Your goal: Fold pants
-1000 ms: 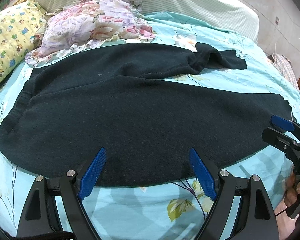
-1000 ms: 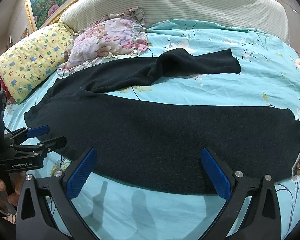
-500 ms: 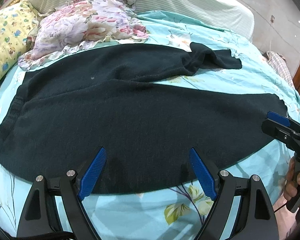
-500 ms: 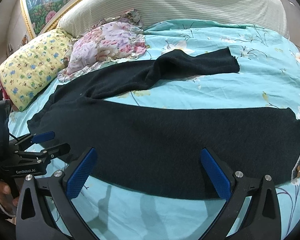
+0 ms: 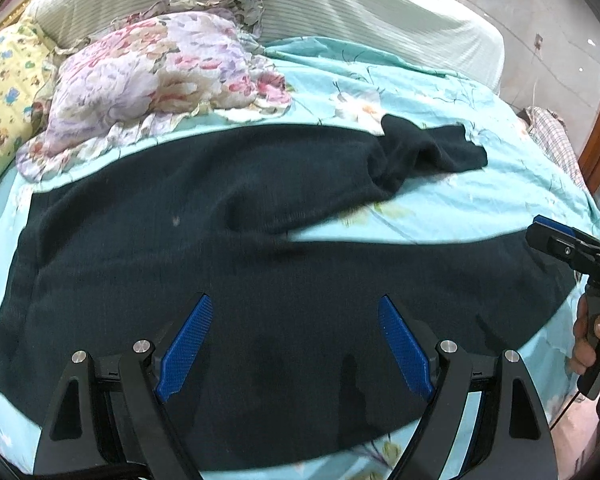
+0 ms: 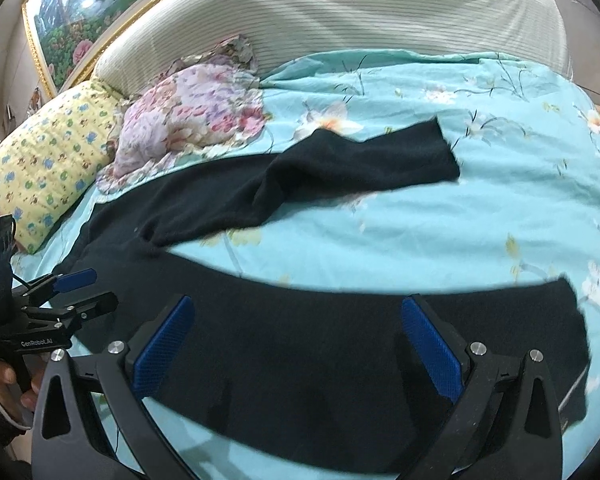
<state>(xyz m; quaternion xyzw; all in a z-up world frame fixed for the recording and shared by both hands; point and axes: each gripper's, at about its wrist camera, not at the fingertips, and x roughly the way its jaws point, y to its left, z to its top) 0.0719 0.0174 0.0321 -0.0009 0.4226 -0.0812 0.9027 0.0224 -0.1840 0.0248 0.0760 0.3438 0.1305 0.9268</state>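
Dark pants (image 5: 228,240) lie spread on the bed, waistband at the left, two legs running right. The near leg (image 6: 340,352) lies flat; the far leg (image 6: 340,172) is bunched and twisted midway. My left gripper (image 5: 292,328) is open and empty above the upper near leg. My right gripper (image 6: 296,328) is open and empty above the near leg toward its hem (image 6: 576,340). The right gripper also shows at the right edge of the left wrist view (image 5: 560,240), and the left gripper at the left edge of the right wrist view (image 6: 80,292).
The bed has a turquoise floral sheet (image 6: 500,208). A floral pillow (image 5: 152,80) and a yellow pillow (image 6: 48,168) lie at the head, by a striped headboard (image 6: 340,12). A plaid cloth (image 5: 552,136) lies off the bed's right side.
Both grippers have moved forward and lower over the near leg of the pants, which now fills more of each view. Both stay open.
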